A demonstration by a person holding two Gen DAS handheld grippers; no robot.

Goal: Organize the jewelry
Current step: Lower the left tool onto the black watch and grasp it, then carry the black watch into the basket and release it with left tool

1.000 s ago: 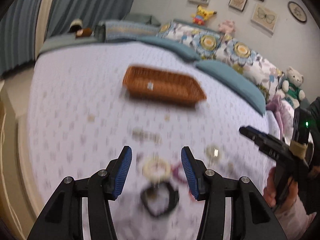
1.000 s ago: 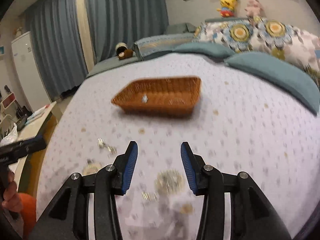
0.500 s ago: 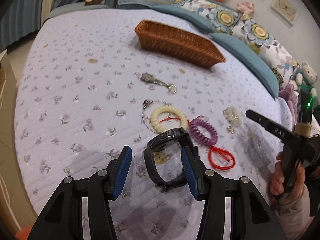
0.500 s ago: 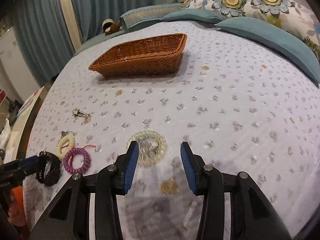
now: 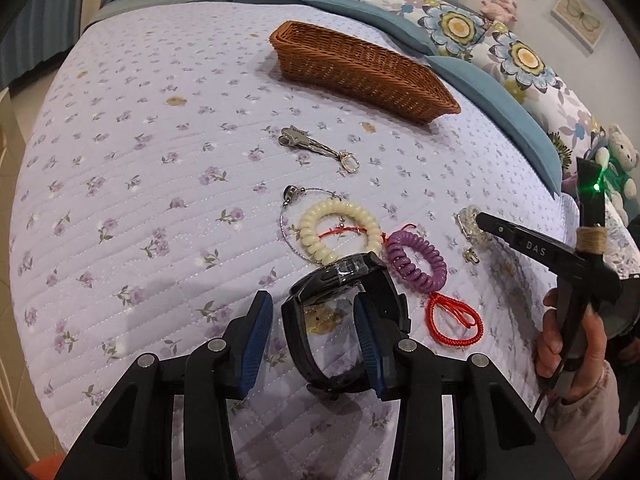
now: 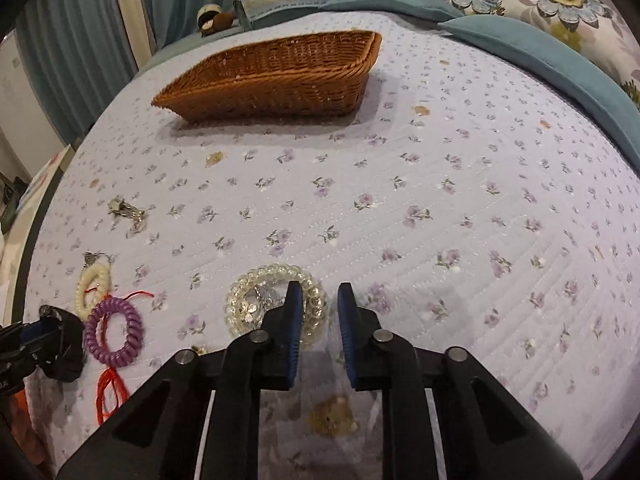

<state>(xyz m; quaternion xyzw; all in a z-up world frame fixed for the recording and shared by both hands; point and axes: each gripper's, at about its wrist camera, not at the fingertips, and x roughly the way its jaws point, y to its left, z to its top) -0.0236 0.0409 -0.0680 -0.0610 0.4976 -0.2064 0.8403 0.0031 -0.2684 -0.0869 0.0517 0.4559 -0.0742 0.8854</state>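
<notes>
Jewelry lies on a lilac flowered bedspread. My left gripper (image 5: 312, 312) is open, with one side of a black watch (image 5: 344, 280) strap between its fingers. Beyond it lie a cream coil bracelet (image 5: 340, 232), a purple coil band (image 5: 416, 260), a red cord loop (image 5: 456, 320), a thin silver bangle and a silver clip (image 5: 316, 146). My right gripper (image 6: 318, 308) is open but narrowed, its fingers straddling the right rim of a clear bead bracelet (image 6: 276, 300). A brown wicker basket (image 6: 280, 76) stands further back; it also shows in the left wrist view (image 5: 360, 70).
Teal and flowered pillows (image 5: 500, 52) and soft toys line the far and right side of the bed. The bed's left edge drops to the floor (image 5: 12, 128). Curtains (image 6: 80, 40) hang behind.
Both grippers have come down and forward toward the bedspread. The left now has the watch strap between its fingers; the right has narrowed around the clear bracelet's rim.
</notes>
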